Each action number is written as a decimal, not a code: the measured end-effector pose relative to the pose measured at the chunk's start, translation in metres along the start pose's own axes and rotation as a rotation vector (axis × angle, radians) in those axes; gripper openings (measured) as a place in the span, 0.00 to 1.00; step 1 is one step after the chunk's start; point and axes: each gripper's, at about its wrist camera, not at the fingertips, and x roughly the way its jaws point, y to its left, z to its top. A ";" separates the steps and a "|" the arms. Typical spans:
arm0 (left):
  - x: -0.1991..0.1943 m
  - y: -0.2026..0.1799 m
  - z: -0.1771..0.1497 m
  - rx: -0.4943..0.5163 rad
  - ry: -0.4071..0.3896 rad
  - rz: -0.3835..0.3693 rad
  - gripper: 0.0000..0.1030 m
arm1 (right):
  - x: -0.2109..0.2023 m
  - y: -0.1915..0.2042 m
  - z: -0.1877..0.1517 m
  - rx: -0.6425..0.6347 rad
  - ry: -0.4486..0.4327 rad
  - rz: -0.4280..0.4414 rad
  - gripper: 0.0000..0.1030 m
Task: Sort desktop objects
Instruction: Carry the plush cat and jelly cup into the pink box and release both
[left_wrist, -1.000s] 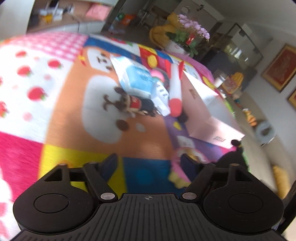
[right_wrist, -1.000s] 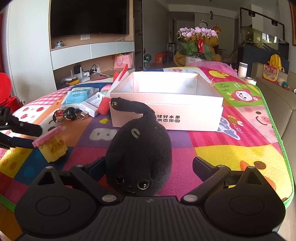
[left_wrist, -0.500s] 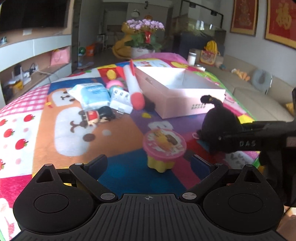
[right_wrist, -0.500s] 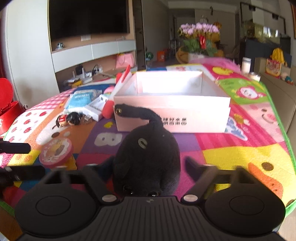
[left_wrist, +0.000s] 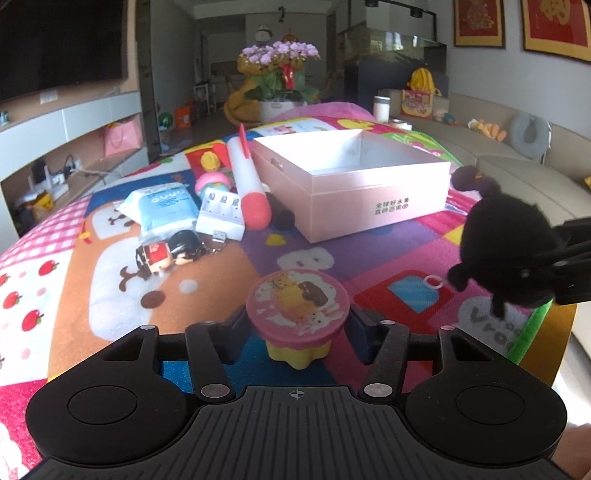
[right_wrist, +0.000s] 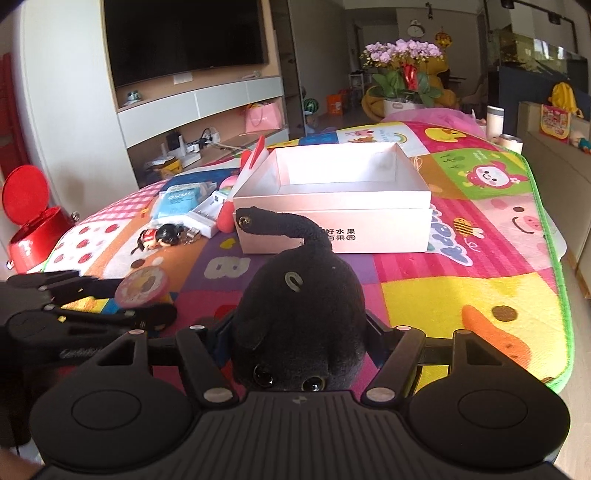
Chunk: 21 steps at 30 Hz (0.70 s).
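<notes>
Left gripper (left_wrist: 297, 325) closed round pink-lidded toy (left_wrist: 297, 303); right-wrist view shows cat's eyes (right_wrist: 288, 378).

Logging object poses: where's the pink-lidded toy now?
The pink-lidded toy sits low-centre in the left wrist view, between the fingers of the left hand-held gripper, in front of the pink box.

Bare mat (right_wrist: 461, 280) right of the open box (right_wrist: 332, 206), toy clutter (left_wrist: 192, 218) crowding its left side
</notes>
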 end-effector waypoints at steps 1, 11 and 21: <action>-0.001 -0.001 0.000 0.007 -0.001 -0.005 0.58 | -0.004 -0.001 -0.001 -0.008 0.001 0.003 0.66; -0.017 -0.009 0.073 0.055 -0.180 -0.081 0.58 | -0.037 -0.020 0.056 -0.020 -0.138 0.035 0.66; 0.025 -0.001 0.159 0.014 -0.291 -0.070 0.94 | 0.010 -0.044 0.185 0.049 -0.279 -0.071 0.81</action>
